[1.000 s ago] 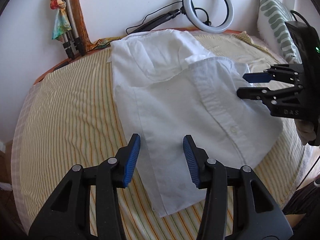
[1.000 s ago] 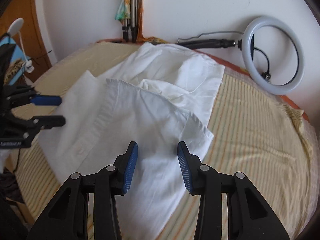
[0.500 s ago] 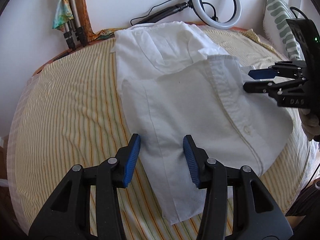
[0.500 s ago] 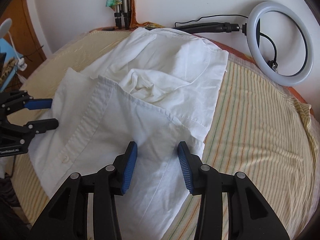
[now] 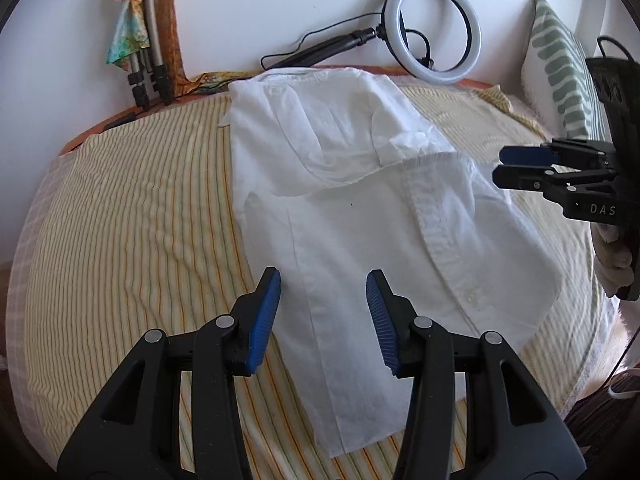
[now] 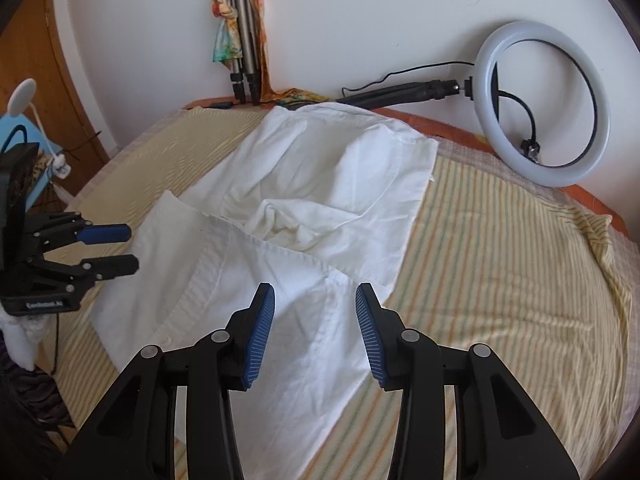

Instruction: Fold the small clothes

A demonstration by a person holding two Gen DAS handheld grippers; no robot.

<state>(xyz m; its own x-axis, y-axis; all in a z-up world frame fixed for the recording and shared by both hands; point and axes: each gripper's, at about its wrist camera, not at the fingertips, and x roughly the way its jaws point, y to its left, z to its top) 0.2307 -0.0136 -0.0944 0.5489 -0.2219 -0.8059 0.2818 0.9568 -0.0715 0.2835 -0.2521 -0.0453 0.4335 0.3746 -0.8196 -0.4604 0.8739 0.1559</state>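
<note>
Shirt (image 5: 360, 216) nearer on striped bedspread (image 5: 132, 216)

— How many garments lie on the bed (image 5: 120, 216)?
— One white shirt (image 5: 360, 216).
— And tongs?
— Two pairs: the left tongs (image 5: 323, 312) and the right tongs (image 6: 315, 318).
— Anything else?
— One ring light (image 6: 548, 104), one tripod (image 6: 244, 60), one pillow (image 5: 564, 64).
</note>
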